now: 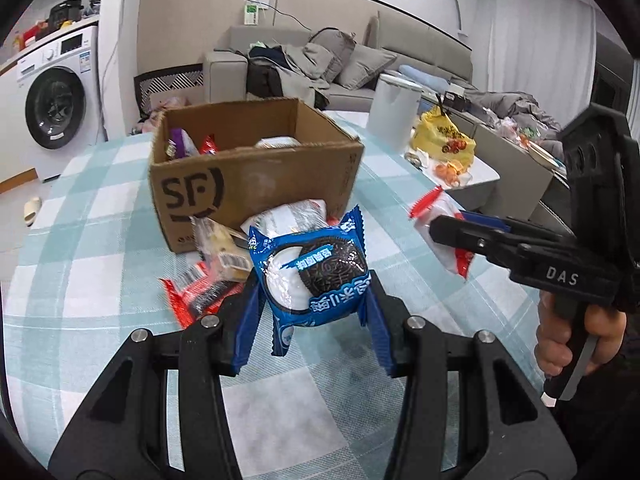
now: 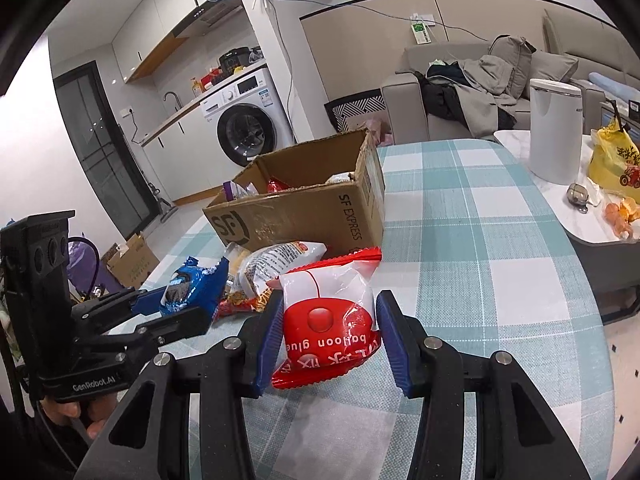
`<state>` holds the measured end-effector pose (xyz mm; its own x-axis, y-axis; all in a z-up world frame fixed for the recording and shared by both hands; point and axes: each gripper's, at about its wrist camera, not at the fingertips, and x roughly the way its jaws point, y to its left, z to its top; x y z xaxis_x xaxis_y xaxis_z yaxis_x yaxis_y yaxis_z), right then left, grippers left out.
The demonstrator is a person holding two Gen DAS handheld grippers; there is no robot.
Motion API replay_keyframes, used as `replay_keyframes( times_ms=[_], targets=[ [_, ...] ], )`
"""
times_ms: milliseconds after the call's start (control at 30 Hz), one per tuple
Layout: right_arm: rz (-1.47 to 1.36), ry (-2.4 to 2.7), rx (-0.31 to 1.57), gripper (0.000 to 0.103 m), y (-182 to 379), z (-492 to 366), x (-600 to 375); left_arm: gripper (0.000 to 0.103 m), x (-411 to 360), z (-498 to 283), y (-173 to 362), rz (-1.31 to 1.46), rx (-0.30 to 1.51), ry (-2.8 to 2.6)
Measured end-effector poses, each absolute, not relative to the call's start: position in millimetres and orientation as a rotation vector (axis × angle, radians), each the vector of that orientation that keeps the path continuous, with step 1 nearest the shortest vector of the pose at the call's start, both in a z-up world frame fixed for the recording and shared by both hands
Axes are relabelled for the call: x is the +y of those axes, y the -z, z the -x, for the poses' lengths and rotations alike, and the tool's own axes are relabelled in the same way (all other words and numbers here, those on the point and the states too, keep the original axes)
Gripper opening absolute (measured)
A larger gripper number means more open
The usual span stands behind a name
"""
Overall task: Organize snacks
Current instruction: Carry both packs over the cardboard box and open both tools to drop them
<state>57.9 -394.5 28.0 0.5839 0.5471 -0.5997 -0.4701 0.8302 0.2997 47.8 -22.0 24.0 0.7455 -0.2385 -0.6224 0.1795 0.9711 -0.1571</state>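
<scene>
The left gripper pinches a blue foil cookie packet with a black sandwich cookie printed on it, its 2 blue-padded fingers pressed against the packet's sides, holding it clear of the teal-and-white checked tablecloth. Seen from the right wrist, the same packet sits at the tip of the left gripper, off to the left.

The right gripper pinches a red-and-white plastic candy packet printed "balloon glue", with 1 blue pad against each side. From the left wrist, that packet shows at the tip of the right gripper, to the right of the left gripper and apart from it.

Straight ahead of both grippers stands an open brown cardboard box marked "SF", with a few wrapped snacks showing inside. Between the left gripper and the box lies a loose heap of snacks: a white plastic bag with dark print, a clear pale-yellow packet and a red wrapper with a barcode.

Beyond the right gripper, to its right, a white cylindrical kettle and a yellow plastic bag sit on a white side table.
</scene>
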Motion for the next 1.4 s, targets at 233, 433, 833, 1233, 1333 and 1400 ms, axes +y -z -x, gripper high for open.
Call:
replay_keyframes(
  times_ms=[233,433,833,1233,1333,1400],
  targets=[
    [-0.111,-0.600,0.740,0.047,-28,-58,-391,0.045,-3,-51,-36,0.105,0.665,0.188],
    [-0.102,-0.606,0.729,0.047,-32,-60,-383,0.045,9,-61,-47,0.116,0.642,0.148],
    [-0.093,-0.624,0.679,0.047,-56,-77,-366,0.045,35,-87,-68,0.128,0.600,0.080],
    [-0.100,-0.633,0.651,0.047,-75,-107,-354,0.045,38,-124,-85,0.090,0.577,0.052],
    [-0.099,-0.632,0.648,0.047,-78,-114,-352,0.045,38,-133,-87,0.087,0.575,0.053],
    [-0.094,-0.634,0.649,0.047,-80,-116,-350,0.045,38,-136,-88,0.084,0.574,0.054]
  ],
)
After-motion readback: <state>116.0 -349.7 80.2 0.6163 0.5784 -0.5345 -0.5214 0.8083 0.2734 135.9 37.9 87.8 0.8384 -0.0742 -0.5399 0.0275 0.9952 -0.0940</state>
